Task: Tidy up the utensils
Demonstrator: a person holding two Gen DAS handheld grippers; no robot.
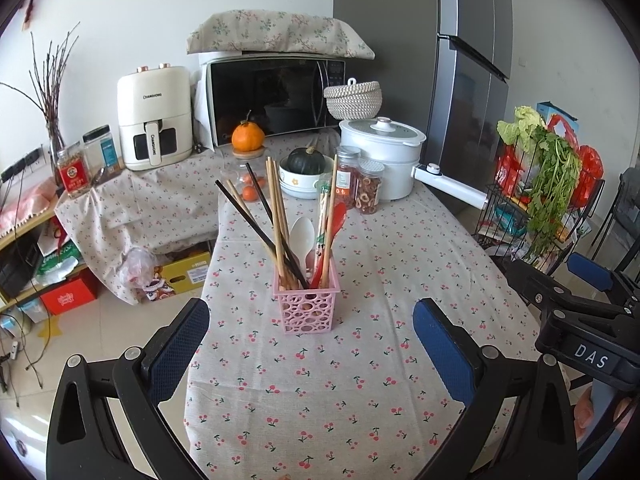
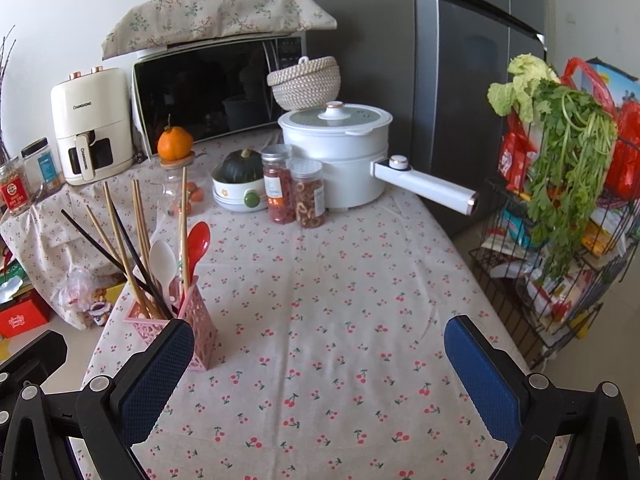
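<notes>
A pink perforated utensil holder [image 1: 306, 309] stands upright on the cherry-print tablecloth, straight ahead of my left gripper [image 1: 310, 322]. In it stand several wooden chopsticks [image 1: 274, 200], two black chopsticks [image 1: 256, 224], a white spoon [image 1: 302, 236] and a red spoon [image 1: 335, 220]. My left gripper is open and empty, its blue pads apart short of the holder. In the right wrist view the holder [image 2: 200, 320] is at the left, partly hidden behind the left pad of my right gripper [image 2: 320, 328], which is open and empty over bare cloth.
At the table's far end stand a white electric pot [image 2: 336, 152] with a long handle, two spice jars [image 2: 296, 190] and a bowl with a dark squash [image 2: 240, 184]. Behind them are a microwave [image 1: 276, 100] and an air fryer [image 1: 154, 120]. A wire rack with greens [image 2: 560, 200] stands right of the table.
</notes>
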